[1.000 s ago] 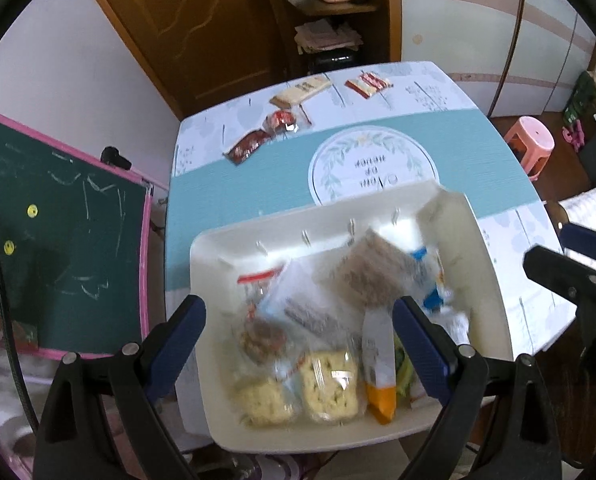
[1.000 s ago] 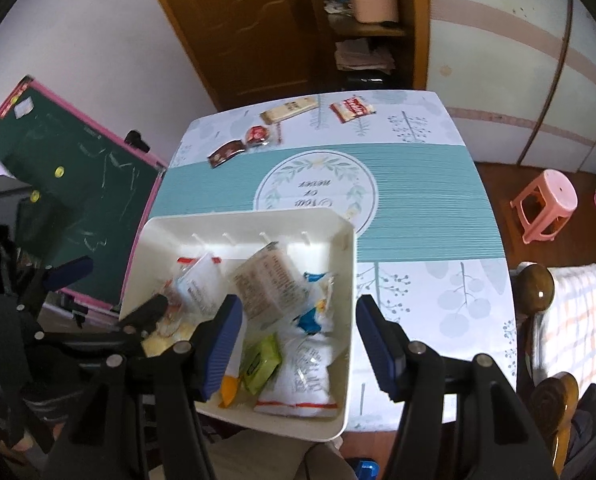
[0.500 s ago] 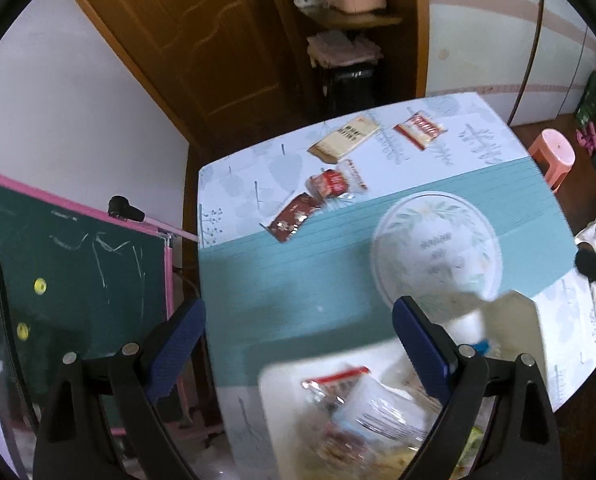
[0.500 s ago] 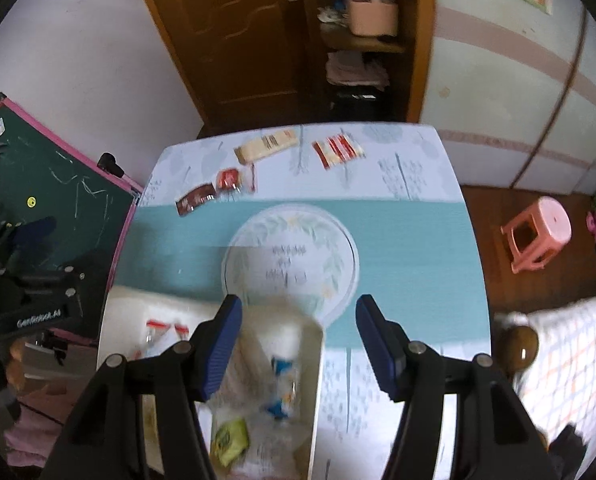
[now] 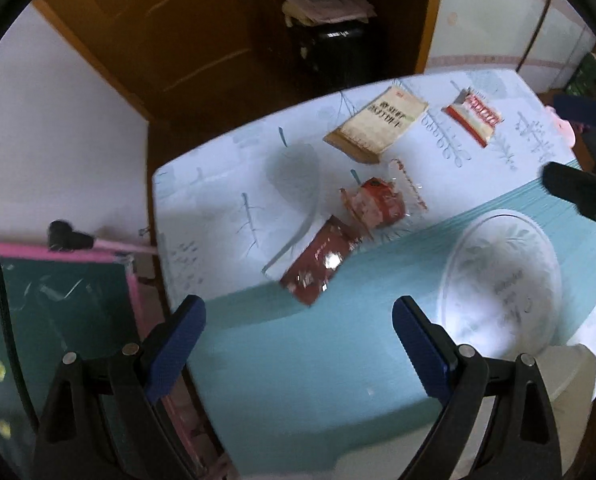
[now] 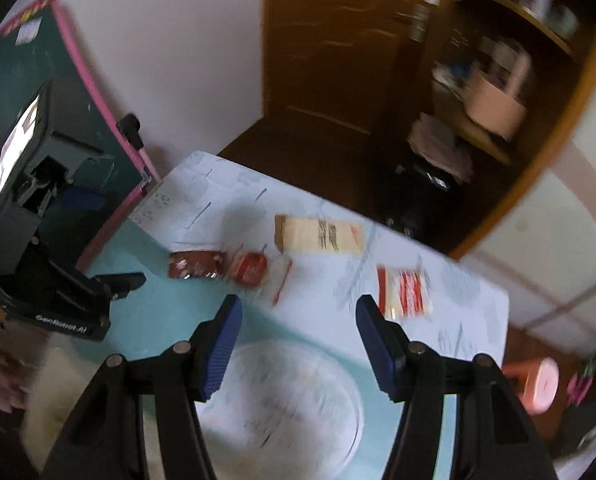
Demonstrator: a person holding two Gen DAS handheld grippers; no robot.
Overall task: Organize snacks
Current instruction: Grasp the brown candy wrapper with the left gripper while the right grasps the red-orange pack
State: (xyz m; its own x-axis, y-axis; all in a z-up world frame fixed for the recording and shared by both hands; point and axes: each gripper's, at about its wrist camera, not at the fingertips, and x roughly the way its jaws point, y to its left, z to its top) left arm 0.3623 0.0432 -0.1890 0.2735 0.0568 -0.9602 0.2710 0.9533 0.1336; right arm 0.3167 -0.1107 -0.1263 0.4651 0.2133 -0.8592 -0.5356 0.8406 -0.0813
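Observation:
Several snack packets lie at the table's far end. In the left wrist view a dark red packet (image 5: 317, 266), a red clear-wrapped snack (image 5: 377, 206), a tan packet (image 5: 377, 124) and a red-and-white packet (image 5: 473, 116) show. My left gripper (image 5: 298, 344) hangs open and empty above the teal cloth, just short of the dark red packet. My right gripper (image 6: 298, 340) is also open and empty over the table, with the red-and-white packet (image 6: 405, 294) beyond its right finger. The dark red packet (image 6: 196, 265), red snack (image 6: 250, 268) and tan packet (image 6: 317, 235) lie further left.
The white tray's corner (image 5: 573, 364) shows at lower right. A white round print (image 5: 501, 284) marks the teal tablecloth (image 5: 298, 380). A green chalkboard with a pink frame (image 5: 58, 320) stands left of the table. A wooden door and a shelf unit (image 6: 489, 92) are behind; a pink stool (image 6: 537, 384) stands right.
Both grippers have swept from above the filled white tray toward the far end of the table. The tray has slid almost out of view, and the loose packets now look much closer.

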